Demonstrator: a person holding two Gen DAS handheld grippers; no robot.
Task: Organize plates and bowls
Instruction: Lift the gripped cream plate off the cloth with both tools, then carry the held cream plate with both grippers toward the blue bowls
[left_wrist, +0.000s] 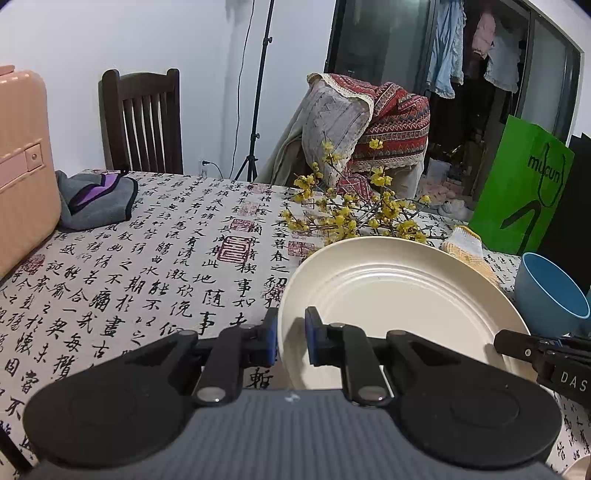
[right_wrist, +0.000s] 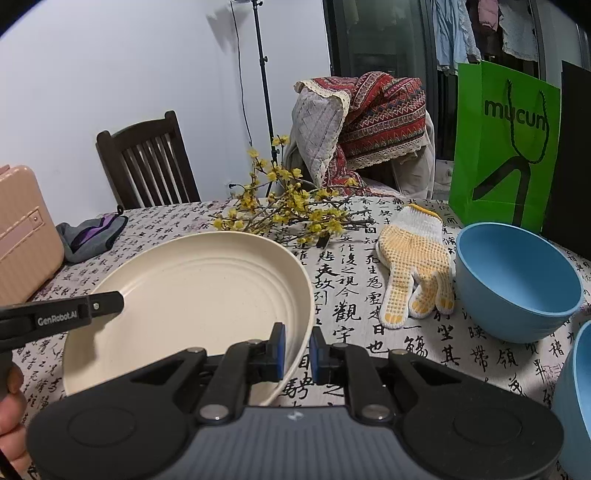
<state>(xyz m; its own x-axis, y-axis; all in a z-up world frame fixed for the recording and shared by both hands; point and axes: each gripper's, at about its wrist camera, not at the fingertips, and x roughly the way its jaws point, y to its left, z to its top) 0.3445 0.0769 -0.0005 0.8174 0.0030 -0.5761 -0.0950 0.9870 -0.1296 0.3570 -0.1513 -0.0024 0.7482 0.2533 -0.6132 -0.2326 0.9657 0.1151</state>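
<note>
A wide bare stretch of the tablecloth (left_wrist: 147, 266) is left open to the left of the cream plate (left_wrist: 399, 295). That side is shut in by the pink case (left_wrist: 22, 177) and the grey cloth (left_wrist: 96, 199). Behind the plate, the way is blocked by yellow flower twigs (right_wrist: 288, 210). To the right, room is taken by a glove (right_wrist: 413, 266), a blue bowl (right_wrist: 517, 280) and a green bag (right_wrist: 506, 147).

Each camera sits just behind its own fingers and looks forward and down across the bench (left_wrist: 155, 236), close to the surface. The left wrist view faces the cream plate (left_wrist: 399, 291) from its left edge, the right wrist view from its right edge. Both share the plate, yellow flowers (right_wrist: 291, 210), green bag (right_wrist: 506, 144) and wooden chair (left_wrist: 142, 122).
</note>
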